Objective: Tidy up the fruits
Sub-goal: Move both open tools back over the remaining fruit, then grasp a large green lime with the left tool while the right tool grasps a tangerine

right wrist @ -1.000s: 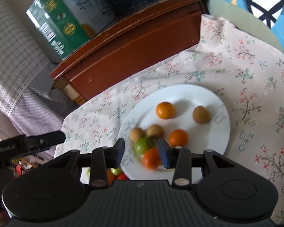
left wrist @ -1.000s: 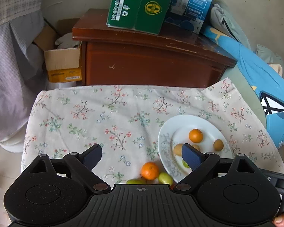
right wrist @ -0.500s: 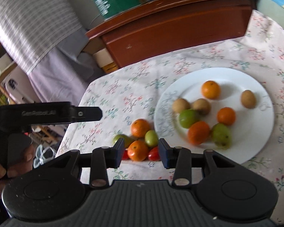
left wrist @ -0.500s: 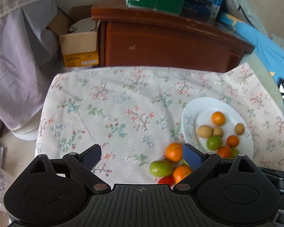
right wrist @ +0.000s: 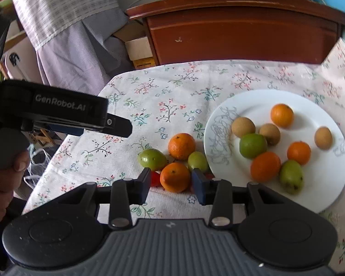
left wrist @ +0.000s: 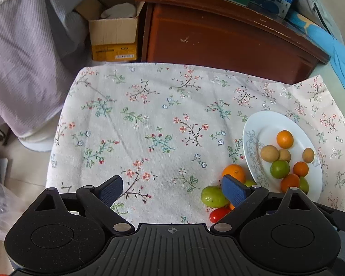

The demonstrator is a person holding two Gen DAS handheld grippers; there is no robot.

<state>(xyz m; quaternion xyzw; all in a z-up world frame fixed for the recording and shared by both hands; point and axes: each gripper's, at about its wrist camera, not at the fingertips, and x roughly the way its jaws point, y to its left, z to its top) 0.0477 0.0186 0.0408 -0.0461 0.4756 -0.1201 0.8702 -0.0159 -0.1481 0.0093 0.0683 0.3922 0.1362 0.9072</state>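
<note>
Left wrist view: the left gripper (left wrist: 172, 189) hangs above the floral tablecloth (left wrist: 161, 119) with its jaws spread wide and nothing between them. Its right finger (left wrist: 233, 189) stands in front of a small heap of loose fruit lying just left of the white plate (left wrist: 253, 142): an orange (left wrist: 233, 172), a green fruit (left wrist: 212, 196) and a red cherry tomato (left wrist: 218, 214), all near the cloth's near edge. On the plate lie oranges, brown round fruits and green ones, close together. Beyond the cloth stands a brown wooden cabinet (left wrist: 218, 39), with an open cardboard box (left wrist: 113, 36) to its left.

Right wrist view: the right gripper (right wrist: 170, 182) has its jaws partly open, holding nothing. An orange on the cloth (right wrist: 175, 176) shows in the gap between its fingers, but whether the pads touch it I cannot tell. Around that orange lie another orange (right wrist: 181, 146), two green fruits (right wrist: 152, 159) and red tomatoes partly hidden behind the fingers. The plate (right wrist: 220, 124) sits just right of this heap. At far left, a hand (right wrist: 2, 179) grips the handle of the other gripper.
</note>
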